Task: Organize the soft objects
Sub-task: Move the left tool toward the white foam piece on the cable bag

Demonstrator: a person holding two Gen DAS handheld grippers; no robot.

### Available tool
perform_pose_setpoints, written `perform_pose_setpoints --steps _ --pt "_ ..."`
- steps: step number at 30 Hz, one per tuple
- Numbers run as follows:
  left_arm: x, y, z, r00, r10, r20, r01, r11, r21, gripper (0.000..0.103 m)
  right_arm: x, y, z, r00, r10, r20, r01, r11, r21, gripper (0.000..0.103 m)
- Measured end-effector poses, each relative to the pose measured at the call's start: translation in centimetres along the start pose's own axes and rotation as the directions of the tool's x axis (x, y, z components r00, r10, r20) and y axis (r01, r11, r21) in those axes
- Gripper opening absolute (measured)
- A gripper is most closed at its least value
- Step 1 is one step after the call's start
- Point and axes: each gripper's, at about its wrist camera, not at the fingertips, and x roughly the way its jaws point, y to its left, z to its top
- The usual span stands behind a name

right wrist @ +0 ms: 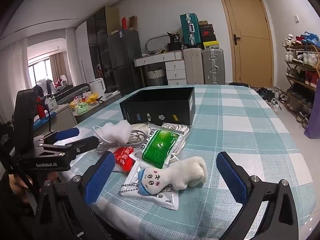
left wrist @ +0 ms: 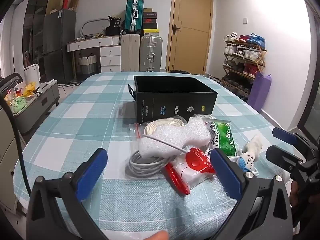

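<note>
Black box [left wrist: 176, 100] on table [left wrist: 80, 120]: appears empty, floor partly hidden. Soft items piled just before it: foam piece [left wrist: 172, 138], plush toy [right wrist: 180, 175], green packet [right wrist: 160, 148], cable coils [left wrist: 144, 162]. Left gripper [left wrist: 158, 170] and right gripper [right wrist: 164, 172]: jaws wide apart, nothing held. Sorting not started; all items remain.

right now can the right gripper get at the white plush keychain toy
Probably yes. The right gripper is open, and the white plush keychain toy lies just ahead between its fingers, on top of a white sachet with nothing over it. The left gripper is off to the side.
</note>
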Motion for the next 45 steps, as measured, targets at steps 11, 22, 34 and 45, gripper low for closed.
perform_pose_setpoints --steps 11,22,34,45 --pt "1.1 -0.2 -0.1 1.000 -0.009 -0.003 0.009 1.000 0.011 0.103 0.2 0.0 -0.1 1.000 0.003 -0.018 -0.003 1.000 0.001 0.103" --pt "0.4 0.3 0.0 1.000 -0.004 -0.003 0.004 1.000 0.004 0.103 0.8 -0.6 -0.4 0.999 0.006 -0.041 -0.006 1.000 0.005 0.103" --pt "0.4 0.4 0.0 1.000 -0.002 -0.002 0.002 1.000 0.003 0.103 0.6 -0.2 -0.6 0.999 -0.011 -0.048 0.010 1.000 -0.022 0.103" --pt "0.8 0.4 0.0 1.000 0.003 -0.005 -0.003 1.000 0.004 0.103 1.1 0.4 -0.8 0.999 -0.015 -0.052 0.012 0.998 -0.059 0.103"
